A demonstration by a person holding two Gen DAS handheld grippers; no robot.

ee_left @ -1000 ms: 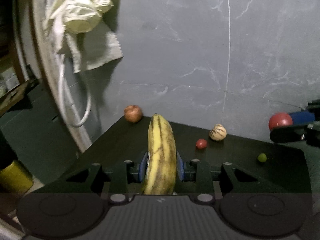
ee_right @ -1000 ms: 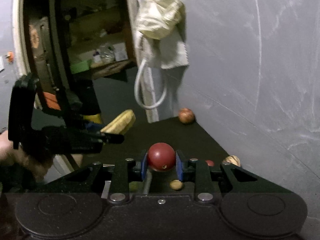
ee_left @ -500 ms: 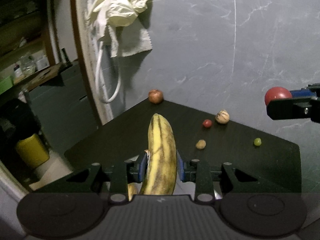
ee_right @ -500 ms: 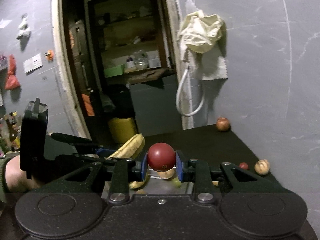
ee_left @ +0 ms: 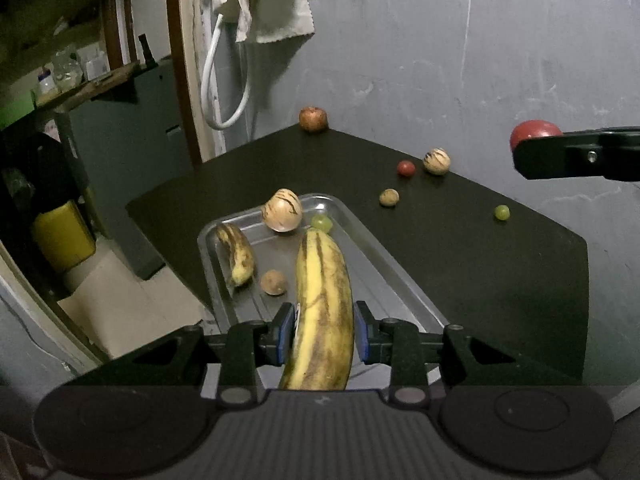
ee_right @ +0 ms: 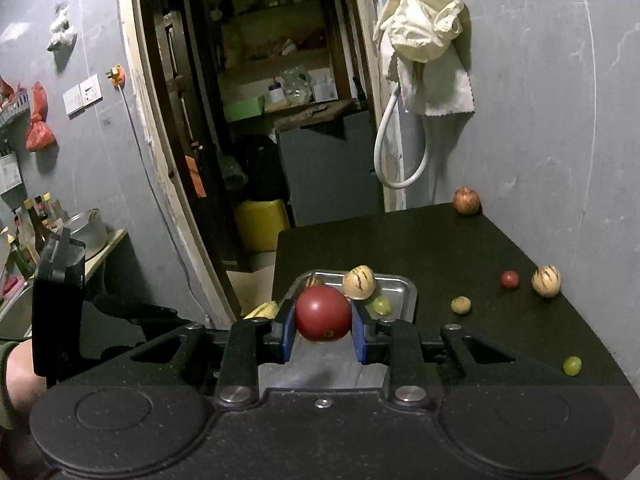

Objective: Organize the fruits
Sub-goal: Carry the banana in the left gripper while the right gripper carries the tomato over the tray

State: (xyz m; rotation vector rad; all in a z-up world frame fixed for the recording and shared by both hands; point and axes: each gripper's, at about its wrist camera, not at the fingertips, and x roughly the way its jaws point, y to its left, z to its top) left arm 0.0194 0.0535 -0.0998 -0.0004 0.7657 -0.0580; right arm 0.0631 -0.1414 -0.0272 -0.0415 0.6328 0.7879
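left gripper (ee_left: 324, 338): clamping on a large banana (ee_left: 322, 312), blue pads pressing both sides, banana sticking forward over the tray
tray (ee_left: 400, 276): metal, sitting at the near left corner of the black table (ee_left: 500, 280)
small banana (ee_left: 236, 254): lying in the tray along its left side, dark-spotted
brown round fruit (ee_left: 273, 282): lying in the tray, just beside the small banana's near end
striped pale fruit (ee_left: 281, 210): sitting at the tray's far end
green grape (ee_left: 322, 223): lying in the tray next to the striped fruit, just past the big banana's tip
apple (ee_left: 313, 119): sitting at the table's far corner against the grey wall
loose fruit on table, right of tray: tan round fruit (ee_left: 389, 197), small red fruit (ee_left: 406, 168), second striped fruit (ee_left: 436, 161), second grape (ee_left: 501, 212), all apart from each other
right gripper (ee_right: 323, 330): gripping a red tomato (ee_right: 323, 313) between its pads, hovering over the tray's near part; in the left wrist view it is showing at the right edge, well above the table
cloth (ee_right: 428, 40): hanging on the wall beside the doorway, white hose (ee_right: 394, 152) looping below it
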